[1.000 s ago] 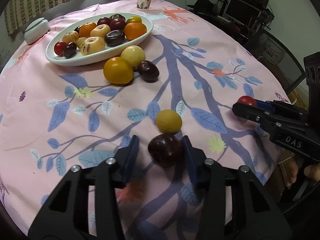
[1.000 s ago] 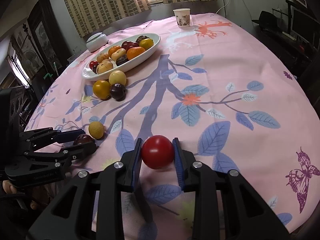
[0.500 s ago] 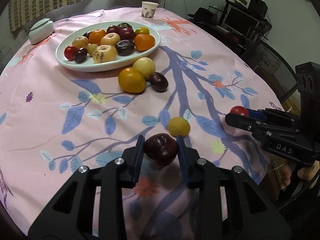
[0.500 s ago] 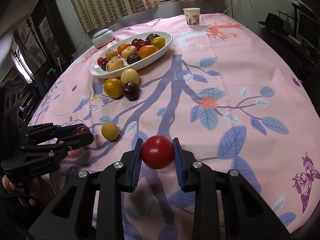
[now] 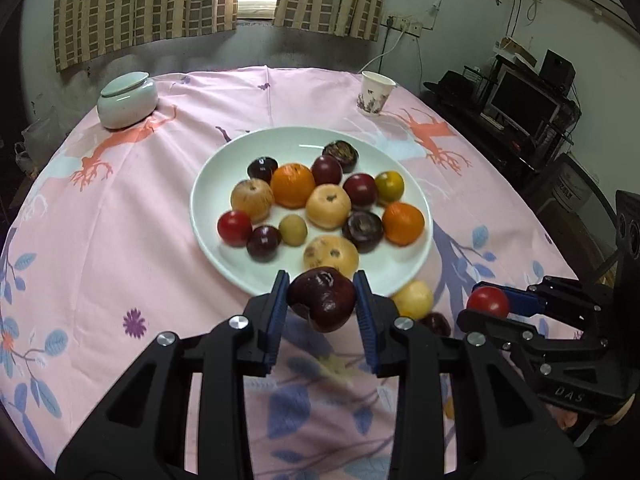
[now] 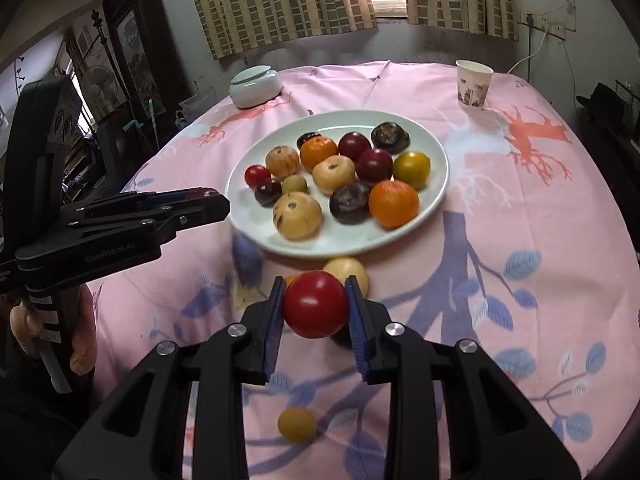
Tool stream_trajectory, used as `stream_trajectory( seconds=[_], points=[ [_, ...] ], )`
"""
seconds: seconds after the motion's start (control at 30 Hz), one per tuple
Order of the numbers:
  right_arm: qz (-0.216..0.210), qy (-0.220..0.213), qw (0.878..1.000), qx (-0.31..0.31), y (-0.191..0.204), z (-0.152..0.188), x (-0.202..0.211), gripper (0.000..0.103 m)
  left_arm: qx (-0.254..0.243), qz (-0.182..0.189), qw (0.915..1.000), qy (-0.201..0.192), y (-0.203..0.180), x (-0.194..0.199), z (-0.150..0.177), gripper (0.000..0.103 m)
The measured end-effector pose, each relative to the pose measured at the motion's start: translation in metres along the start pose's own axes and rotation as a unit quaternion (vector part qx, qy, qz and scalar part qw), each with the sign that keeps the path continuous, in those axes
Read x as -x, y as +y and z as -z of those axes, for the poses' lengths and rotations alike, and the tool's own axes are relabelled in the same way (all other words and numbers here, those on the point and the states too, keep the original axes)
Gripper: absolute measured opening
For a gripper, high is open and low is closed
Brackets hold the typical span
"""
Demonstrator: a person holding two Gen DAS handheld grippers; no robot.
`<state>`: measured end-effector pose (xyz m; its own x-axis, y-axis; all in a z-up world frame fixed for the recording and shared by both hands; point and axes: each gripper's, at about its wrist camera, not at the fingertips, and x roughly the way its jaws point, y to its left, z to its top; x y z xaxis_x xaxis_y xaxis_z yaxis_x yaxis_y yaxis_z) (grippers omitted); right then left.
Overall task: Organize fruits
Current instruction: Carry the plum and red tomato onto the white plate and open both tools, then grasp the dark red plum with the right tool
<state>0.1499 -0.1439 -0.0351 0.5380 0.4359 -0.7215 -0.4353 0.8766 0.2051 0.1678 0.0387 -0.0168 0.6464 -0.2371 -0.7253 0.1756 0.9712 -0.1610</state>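
The left hand-held gripper [image 5: 322, 303] is clamped on a dark plum [image 5: 322, 298]. The right hand-held gripper [image 6: 315, 305] is clamped on a red fruit [image 6: 315, 304]. Both fruits are up in the air, near the front rim of the white plate [image 5: 216, 240]. This looks like the carrying step: the fruits are on their way to the plate. Next, each one likely needs to go over a bare spot and be let go gently. The plate is crowded. Open room shows at its front and its far side. A pale fruit [image 6: 347, 272] lies on the pink tabletop [image 5: 120, 248] just beside the rim, and a small yellow fruit [image 6: 296, 425] sits nearer.
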Motion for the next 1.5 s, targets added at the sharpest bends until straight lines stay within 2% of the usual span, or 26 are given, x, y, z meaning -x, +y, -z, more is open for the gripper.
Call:
stream_trajectory(
  seconds=[0.17, 0.47, 0.87, 0.93, 0.97, 1.0, 1.03, 1.13, 1.2, 1.27, 1.3, 1.37, 1.5],
  points=[
    [0.027, -0.001, 1.000, 0.012, -0.001, -0.026, -0.028, 0.030, 0.011, -0.009, 0.9999, 0.004, 0.009, -0.023, -0.020, 0.033],
    [0.025, 0.028, 0.999, 0.028, -0.002, -0.044, -0.069, 0.030, 0.037, -0.019, 0.9985, 0.037, 0.027, -0.059, -0.026, 0.033],
    [0.029, 0.026, 0.999, 0.028, -0.001, -0.045, -0.077, 0.031, 0.049, -0.021, 0.9980, 0.033, 0.032, -0.062, -0.025, 0.033],
    [0.035, 0.014, 0.999, 0.027, -0.002, -0.046, -0.076, 0.035, 0.055, -0.018, 0.9979, 0.028, 0.034, -0.061, -0.025, 0.035],
    [0.037, 0.008, 0.999, 0.027, -0.002, -0.047, -0.075, 0.054, 0.059, -0.014, 0.9979, 0.024, 0.035, -0.060, -0.025, 0.047],
    [0.040, 0.001, 0.999, 0.025, -0.003, -0.047, -0.074, 0.064, 0.064, -0.012, 0.9978, 0.017, 0.035, -0.058, -0.026, 0.060],
    [0.037, -0.010, 0.999, 0.025, -0.003, -0.047, -0.071, 0.066, 0.068, -0.011, 0.9976, 0.005, 0.035, -0.054, -0.026, 0.078],
    [0.050, -0.022, 0.998, 0.024, -0.001, -0.047, -0.063, 0.066, 0.064, -0.011, 0.9974, -0.033, 0.033, -0.038, -0.025, 0.080],
    [0.053, -0.040, 0.998, 0.017, -0.002, -0.042, -0.046, 0.066, 0.057, -0.018, 0.9965, -0.059, 0.031, -0.025, -0.022, 0.086],
    [0.059, -0.054, 0.997, 0.006, -0.004, -0.033, -0.026, 0.071, 0.055, -0.016, 0.9957, -0.072, 0.030, -0.017, -0.019, 0.091],
    [0.061, -0.060, 0.996, 0.000, -0.005, -0.027, -0.017, 0.073, 0.055, -0.010, 0.9957, -0.074, 0.030, -0.014, -0.017, 0.091],
    [0.080, -0.064, 0.995, -0.011, -0.008, -0.013, -0.001, 0.087, 0.056, 0.005, 0.9960, -0.070, 0.029, -0.012, -0.013, 0.093],
    [0.133, -0.042, 0.990, -0.013, -0.010, 0.020, 0.014, 0.088, 0.047, 0.031, 0.9965, -0.062, 0.017, -0.007, -0.002, 0.094]
  ],
)
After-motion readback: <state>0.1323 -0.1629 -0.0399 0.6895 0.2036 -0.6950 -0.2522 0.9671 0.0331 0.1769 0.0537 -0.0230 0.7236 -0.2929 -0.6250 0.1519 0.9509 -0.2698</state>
